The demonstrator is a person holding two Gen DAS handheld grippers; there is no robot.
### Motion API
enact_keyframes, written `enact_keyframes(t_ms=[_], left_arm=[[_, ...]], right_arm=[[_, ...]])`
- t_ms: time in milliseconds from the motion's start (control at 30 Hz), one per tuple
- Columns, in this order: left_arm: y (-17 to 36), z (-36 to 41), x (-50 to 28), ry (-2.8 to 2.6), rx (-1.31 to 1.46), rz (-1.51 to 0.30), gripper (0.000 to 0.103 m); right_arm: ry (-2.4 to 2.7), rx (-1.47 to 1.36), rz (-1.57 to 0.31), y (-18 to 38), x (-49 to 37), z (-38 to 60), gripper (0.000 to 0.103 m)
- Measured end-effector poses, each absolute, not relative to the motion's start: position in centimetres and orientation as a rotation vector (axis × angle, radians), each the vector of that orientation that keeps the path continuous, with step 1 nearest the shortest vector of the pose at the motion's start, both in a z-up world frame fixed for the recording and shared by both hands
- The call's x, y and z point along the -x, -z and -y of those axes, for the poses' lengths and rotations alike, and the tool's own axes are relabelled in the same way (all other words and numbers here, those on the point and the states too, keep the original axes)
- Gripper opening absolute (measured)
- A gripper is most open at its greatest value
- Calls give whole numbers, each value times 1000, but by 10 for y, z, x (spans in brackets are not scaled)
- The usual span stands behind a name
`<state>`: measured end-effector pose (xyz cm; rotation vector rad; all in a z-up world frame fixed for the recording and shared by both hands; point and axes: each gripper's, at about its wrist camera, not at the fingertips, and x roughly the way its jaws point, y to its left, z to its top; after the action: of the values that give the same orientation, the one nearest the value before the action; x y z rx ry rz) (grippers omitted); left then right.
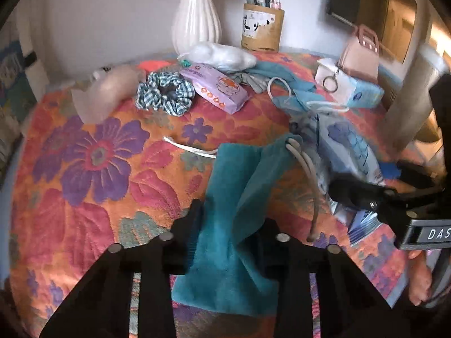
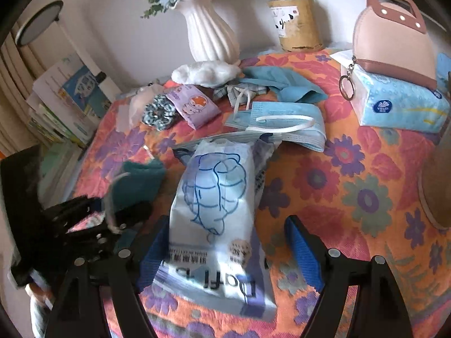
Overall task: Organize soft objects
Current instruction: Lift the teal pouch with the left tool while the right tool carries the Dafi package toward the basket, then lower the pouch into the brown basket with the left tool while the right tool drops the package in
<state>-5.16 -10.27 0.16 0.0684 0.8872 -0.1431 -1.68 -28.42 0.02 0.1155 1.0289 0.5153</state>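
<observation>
A teal pouch [image 1: 239, 197] with a grey drawstring [image 1: 307, 174] is seen between the 2 fingers of the left gripper [image 1: 229, 231]; the cloth fills the gap, so the pouch appears to be clamped, its lower end hanging past the fingers above the flowered tablecloth [image 1: 93, 186]. In the right wrist view, a white and blue packet [image 2: 214, 211] is seen lying between the blue-padded fingers of the right gripper [image 2: 225, 242], which are spread apart; the left pad is touching or just beside the packet and the right pad stands clear of it. Just behind the packet a stack of blue face masks [image 2: 282, 129] is found. Farther back, a checked scrunchie [image 1: 165, 93], a purple wipes pack [image 1: 214, 87], a white vase [image 1: 196, 14], a tissue box [image 2: 400, 104] and a pink purse [image 2: 394, 42] on top of it are seen.
</observation>
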Motion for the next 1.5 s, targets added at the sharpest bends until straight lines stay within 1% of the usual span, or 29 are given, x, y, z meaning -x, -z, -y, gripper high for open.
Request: enact_keyframes(t_ms=[33,67,100,133,267,467,767,1100,1267,1400,1500], left_arm=[[-3,103,53,141,-63,-879,13],[-4,100,55,150,-35,-877,10],[-5,99,55,160,-5,-876,10],[-7,94,57,174,36,-875,9],[-16,93,67,230,121,-846,9],[-44,102,86,299,198,-783,9],[-68,155,101,375,149,-747,9],[-70,217,120,489,84,-768,9],[-72,255,128,598,68,-795,9],[-79,291,131,672,41,-799,9],[-89,325,131,728,8,-790,9]], right_arm=[[-504,-93,-1016,-1,17,280,80],[-500,-80,-1008,-1,18,278,76],[-496,-68,-1001,-1,19,275,71],[-500,-56,-993,-1,21,273,53],[-509,-29,-963,-7,30,272,50],[-556,-119,-924,-30,45,291,50],[-515,-164,-912,-57,67,333,50],[-437,-155,-952,-67,89,407,50],[-396,-209,-1016,-56,101,456,50],[-324,-226,-1005,-56,113,499,50],[-270,-239,-971,-67,121,530,50]])
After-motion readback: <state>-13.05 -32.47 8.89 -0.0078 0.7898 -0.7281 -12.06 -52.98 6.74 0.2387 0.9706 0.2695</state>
